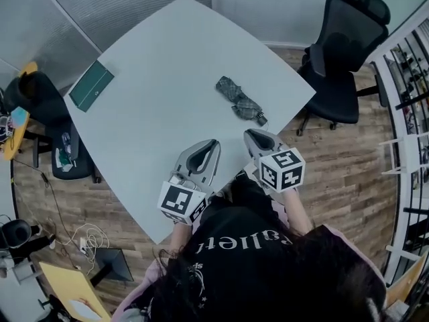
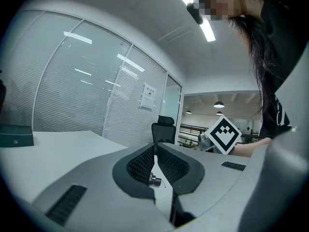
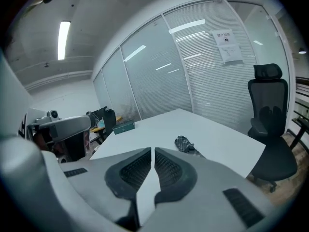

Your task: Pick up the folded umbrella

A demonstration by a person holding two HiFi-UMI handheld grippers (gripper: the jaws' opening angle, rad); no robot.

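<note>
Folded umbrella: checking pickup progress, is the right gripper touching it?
Apart. Head view shows bare table between the right gripper and the folded umbrella.

A pale grey table (image 1: 167,66) with curved edges carries two things lying well apart: a dark, patterned folded umbrella (image 1: 240,100) towards its right side, and a flat dark green case (image 1: 92,85) by its left corner.

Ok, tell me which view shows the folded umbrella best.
The head view: the folded umbrella lies whole and unblocked on the table. The right gripper view shows it partly cut off behind the right tongs; the left gripper view shows only a small end.
</note>
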